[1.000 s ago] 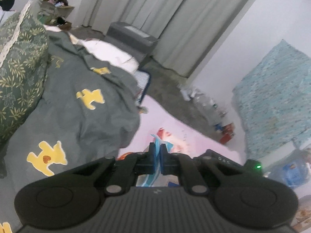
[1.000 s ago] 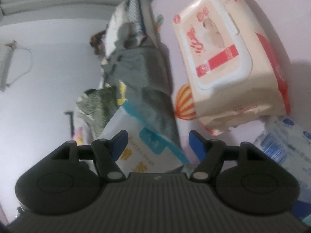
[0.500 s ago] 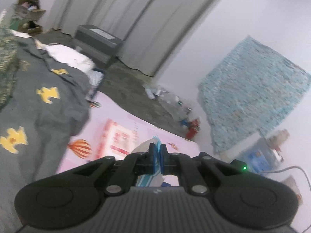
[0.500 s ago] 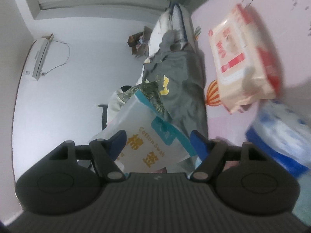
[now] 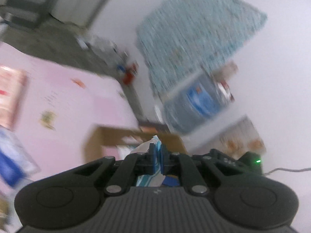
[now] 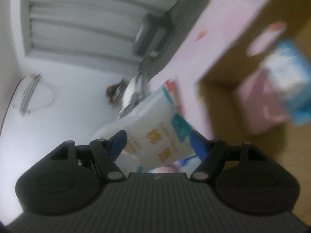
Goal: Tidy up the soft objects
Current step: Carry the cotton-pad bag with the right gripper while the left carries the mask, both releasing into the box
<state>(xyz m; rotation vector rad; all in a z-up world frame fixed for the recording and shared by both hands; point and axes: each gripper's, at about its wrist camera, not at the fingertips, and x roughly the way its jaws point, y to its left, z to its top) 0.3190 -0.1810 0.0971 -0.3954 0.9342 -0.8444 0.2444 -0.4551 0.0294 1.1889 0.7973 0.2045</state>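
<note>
White cotton-swab pack [image 6: 155,134] (orange lettering) between right jaws, left jaws pinching striped packet [image 5: 153,145]

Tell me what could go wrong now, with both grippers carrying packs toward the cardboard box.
1. The left gripper pinches only a thin edge of its striped pack; a fast swing might tear it free.
2. The cotton swab pack in the right gripper bulges beyond the fingers and could slip.
3. The cardboard box already holds packs, so drops may land crooked.
</note>
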